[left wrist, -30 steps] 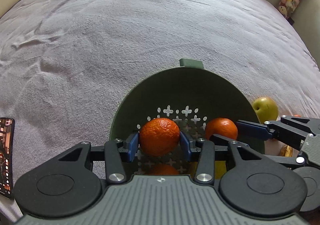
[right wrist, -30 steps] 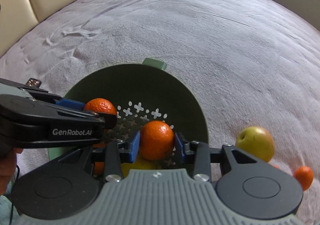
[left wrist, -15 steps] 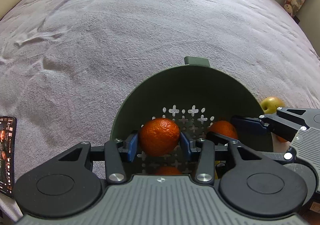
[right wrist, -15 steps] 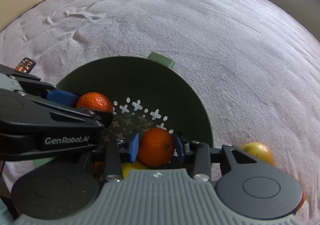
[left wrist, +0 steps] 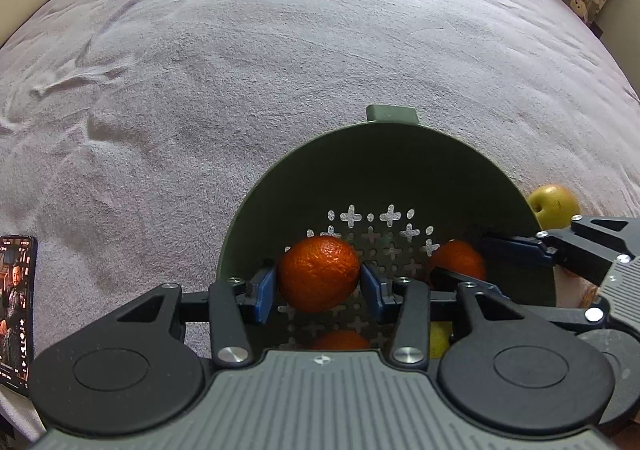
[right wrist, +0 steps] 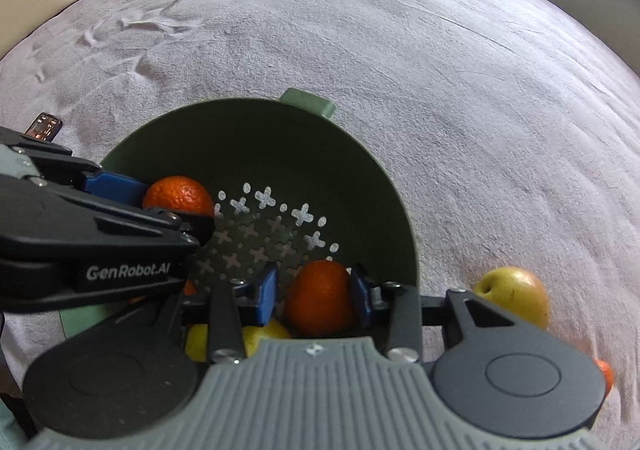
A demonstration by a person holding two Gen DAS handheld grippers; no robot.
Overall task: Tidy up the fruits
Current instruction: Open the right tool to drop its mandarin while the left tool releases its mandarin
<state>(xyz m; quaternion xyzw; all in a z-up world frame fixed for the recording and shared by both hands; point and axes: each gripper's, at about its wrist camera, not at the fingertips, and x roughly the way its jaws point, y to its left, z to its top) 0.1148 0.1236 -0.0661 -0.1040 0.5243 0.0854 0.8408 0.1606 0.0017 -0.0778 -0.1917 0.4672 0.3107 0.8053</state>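
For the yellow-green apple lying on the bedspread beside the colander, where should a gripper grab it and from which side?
Grip the apple across its widest middle, coming from above. It lies tilted, its stem dimple facing the colander, and it is round, so fingers placed off the widest part would likely slip.

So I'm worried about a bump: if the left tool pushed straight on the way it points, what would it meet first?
Probably the green colander's far inner wall, past the orange that the left tool holds; depth is unclear.

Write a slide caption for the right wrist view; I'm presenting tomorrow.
Right claw lowers an orange into the green colander beside the left claw.
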